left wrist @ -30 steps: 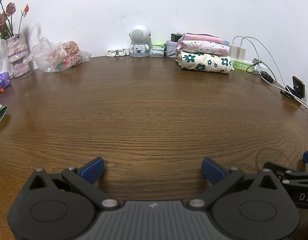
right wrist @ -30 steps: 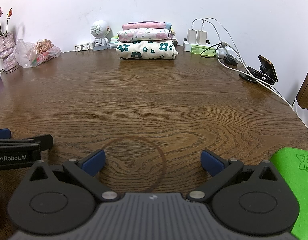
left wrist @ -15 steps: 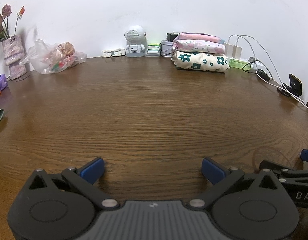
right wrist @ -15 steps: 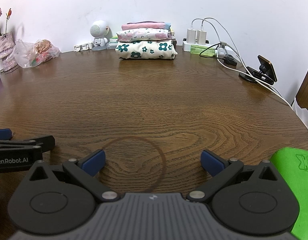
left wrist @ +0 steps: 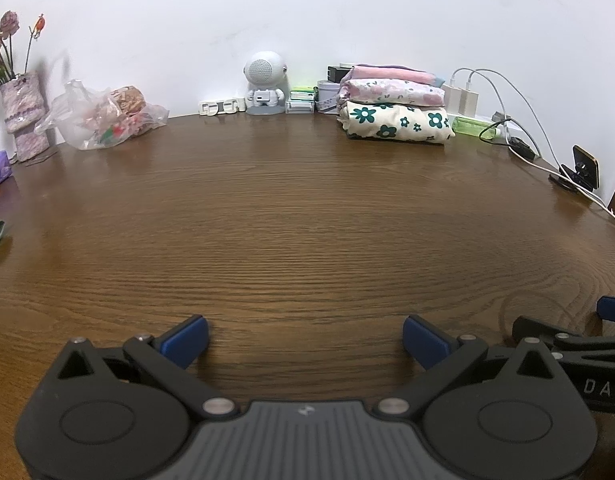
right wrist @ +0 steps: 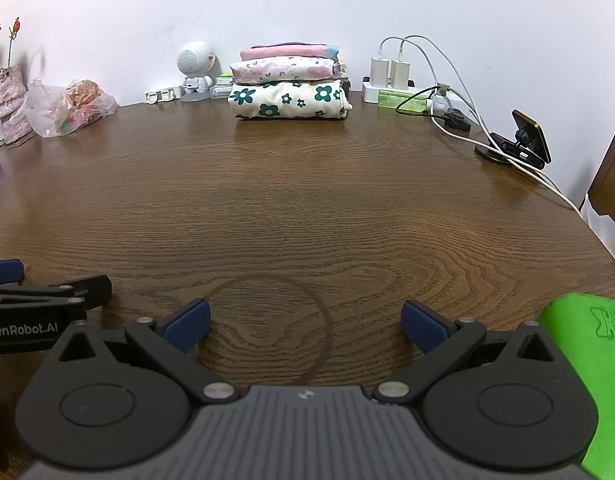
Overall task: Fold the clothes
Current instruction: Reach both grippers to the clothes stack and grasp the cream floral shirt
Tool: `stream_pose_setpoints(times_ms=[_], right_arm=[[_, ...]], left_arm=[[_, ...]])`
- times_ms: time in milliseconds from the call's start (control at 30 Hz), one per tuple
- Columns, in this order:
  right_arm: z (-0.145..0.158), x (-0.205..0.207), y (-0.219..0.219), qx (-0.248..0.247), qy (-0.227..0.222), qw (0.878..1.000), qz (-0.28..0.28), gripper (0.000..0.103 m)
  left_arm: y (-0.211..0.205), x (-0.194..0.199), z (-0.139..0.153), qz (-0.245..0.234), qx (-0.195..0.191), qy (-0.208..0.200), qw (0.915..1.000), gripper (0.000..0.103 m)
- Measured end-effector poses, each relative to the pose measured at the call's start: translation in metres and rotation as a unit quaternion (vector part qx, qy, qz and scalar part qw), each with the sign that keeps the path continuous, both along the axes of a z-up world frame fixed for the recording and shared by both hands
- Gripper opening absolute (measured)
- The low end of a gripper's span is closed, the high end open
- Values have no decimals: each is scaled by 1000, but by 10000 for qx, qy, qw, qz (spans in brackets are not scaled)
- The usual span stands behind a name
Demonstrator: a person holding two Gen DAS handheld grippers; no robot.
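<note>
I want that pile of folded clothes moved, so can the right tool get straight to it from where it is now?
Probably yes. The right tool is open and empty, and bare table lies between it and the folded clothes at the far edge. The cables lie off to the side.

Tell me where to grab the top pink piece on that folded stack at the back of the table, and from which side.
Probably the near long edge of the pink garment, approached from the front. It lies flat on top of the stack of folded clothes, the wall sits just behind, and a speaker and chargers flank the sides. The open right gripper looks best lined up; the left gripper is also open.
</note>
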State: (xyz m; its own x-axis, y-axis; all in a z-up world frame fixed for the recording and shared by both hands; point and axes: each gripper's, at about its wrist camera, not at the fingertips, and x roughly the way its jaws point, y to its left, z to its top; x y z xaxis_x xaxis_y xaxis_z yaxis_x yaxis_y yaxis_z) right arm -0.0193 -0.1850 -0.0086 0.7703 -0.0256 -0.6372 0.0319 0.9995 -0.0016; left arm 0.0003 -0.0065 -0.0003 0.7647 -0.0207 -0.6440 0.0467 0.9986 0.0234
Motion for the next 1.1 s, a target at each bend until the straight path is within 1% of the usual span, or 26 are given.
stream_pose_setpoints(times_ms=[100, 200, 267, 367, 433, 467, 533, 600, 667, 733, 767, 833, 933, 967, 1000, 1033, 1067, 1100], right_arm=[[0, 1, 0, 4, -2, 10000, -6, 103], [15, 5, -8, 183, -11, 9998, 127, 103], [26, 8, -14, 315, -17, 9992, 227, 103], [42, 13, -22, 515, -26, 9980, 377, 103], [53, 16, -28, 647, -33, 9968, 477, 103], [62, 21, -32, 645, -140, 9959, 612, 103], [82, 33, -43, 573, -454, 9927, 963, 103], [95, 60, -57, 409, -622, 9914, 1075, 103], [106, 90, -72, 228, -761, 9903, 1140, 103], [110, 131, -92, 291, -650, 9907, 1157, 103], [107, 153, -101, 396, -570, 9915, 1101, 103], [100, 198, -118, 623, -404, 9928, 935, 103], [78, 253, -134, 1036, -180, 9909, 840, 102], [69, 269, -135, 1140, -114, 9897, 858, 100], [61, 283, -135, 1191, -64, 9893, 838, 96], [55, 296, -132, 1163, -28, 9896, 846, 94], [48, 307, -129, 1109, 4, 9900, 875, 94], [42, 319, -125, 1072, 74, 9901, 903, 94]], left_arm=[[1, 2, 1, -24, -12, 38, 10000, 103], [8, 3, 8, -34, -111, 116, 9999, 102], [12, 6, 20, -10, -44, -64, 10000, 102], [12, 20, 42, -39, 94, -508, 9987, 103], [11, 40, 56, -273, -5, -772, 9966, 103], [10, 53, 62, -415, -73, -815, 9958, 103], [7, 82, 68, -695, -200, -775, 9944, 103], [1, 116, 72, -888, -266, -735, 9930, 103], [-5, 148, 72, -921, -278, -715, 9928, 101], [-9, 180, 65, -925, -313, -588, 9935, 99], [-12, 195, 61, -922, -333, -511, 9939, 96], [-16, 226, 53, -917, -373, -355, 9945, 95], [-22, 272, 40, -909, -432, -121, 9948, 93], [-24, 287, 36, -906, -452, -43, 9948, 92], [-25, 298, 32, -881, -483, 8, 9949, 91], [-25, 305, 27, -840, -522, 40, 9951, 89], [-25, 311, 23, -830, -570, 57, 9949, 84], [-25, 317, 21, -858, -645, 70, 9942, 80]])
